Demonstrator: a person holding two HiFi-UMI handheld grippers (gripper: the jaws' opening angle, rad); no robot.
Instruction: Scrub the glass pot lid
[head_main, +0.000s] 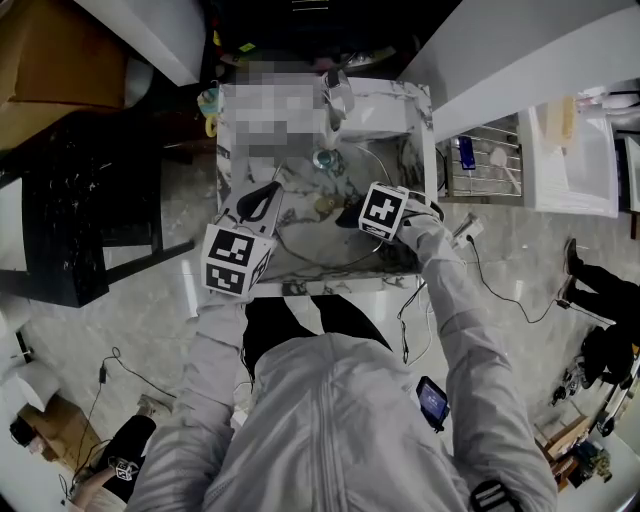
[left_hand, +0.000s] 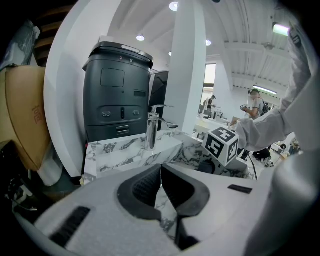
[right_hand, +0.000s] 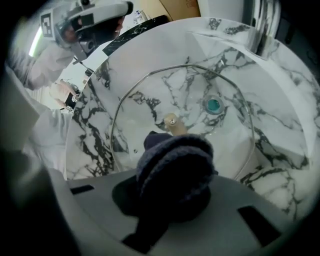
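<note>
Right gripper view: right claw (right_hand: 172, 182) clenched on dark scrubber (right_hand: 175, 157), glass lid (right_hand: 192, 100) just beyond.

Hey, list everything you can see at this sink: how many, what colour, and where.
glass pot lid: one, clear with a beige knob, lying in the sink basin
scrub pad: one, dark blue, in the right gripper's jaws over the lid
sink: one, white marble with dark veins, in front of the person
drain: one, teal, in the basin under the lid
faucet: one, chrome, on the sink's back ledge
appliance: one, dark grey, behind the sink
left gripper: one, grey, jaws together, empty, at the sink's near left edge
right gripper: one, grey, clamped on the pad
</note>
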